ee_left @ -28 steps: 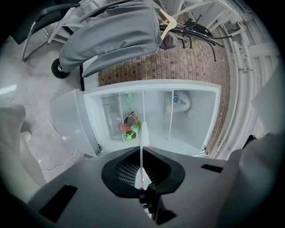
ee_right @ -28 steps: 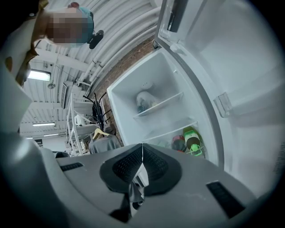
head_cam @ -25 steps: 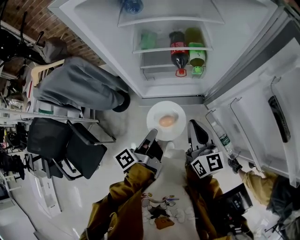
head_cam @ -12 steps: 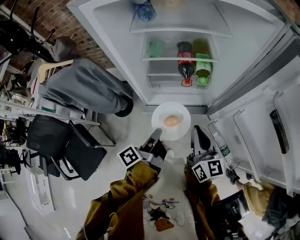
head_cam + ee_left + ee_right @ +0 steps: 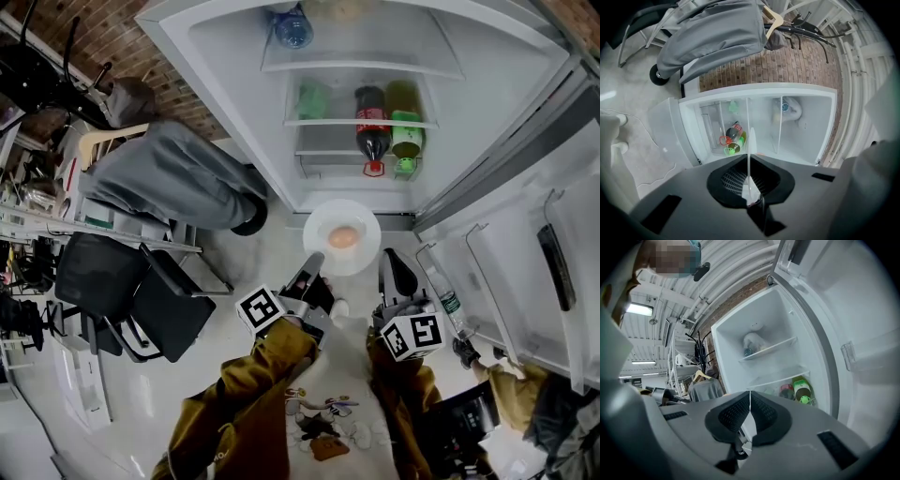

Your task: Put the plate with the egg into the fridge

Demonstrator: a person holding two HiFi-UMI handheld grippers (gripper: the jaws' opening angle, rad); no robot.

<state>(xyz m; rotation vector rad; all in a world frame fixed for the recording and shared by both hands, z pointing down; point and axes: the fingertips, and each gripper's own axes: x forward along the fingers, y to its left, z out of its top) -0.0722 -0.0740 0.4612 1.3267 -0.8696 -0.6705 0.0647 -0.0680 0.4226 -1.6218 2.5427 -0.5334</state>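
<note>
A white plate [image 5: 361, 258] with a brownish egg [image 5: 343, 237] on it hangs level just in front of the open fridge [image 5: 234, 112], low by its bottom edge. My left gripper [image 5: 314, 260] is shut on the plate's near-left rim. The right gripper [image 5: 385, 255] is shut on its near-right rim. In the left gripper view the plate [image 5: 750, 154] shows edge-on as a thin white line pinched between the jaws of that gripper [image 5: 749, 161]. The right gripper view shows the same thin rim [image 5: 750, 401] clamped in the right gripper [image 5: 750, 406].
The fridge's lower shelf holds a cola bottle [image 5: 372, 122], a green bottle [image 5: 406, 131] and a pale green item [image 5: 312, 97]; a water bottle [image 5: 292, 26] lies higher up. The open door [image 5: 525, 253] stands right, with a bottle [image 5: 448, 289] in its rack. A grey garment [image 5: 169, 173] and black chairs [image 5: 131, 291] crowd the left.
The plate and both grippers have drifted a little toward the fridge opening. Both grips on the rim look the same as before.
</note>
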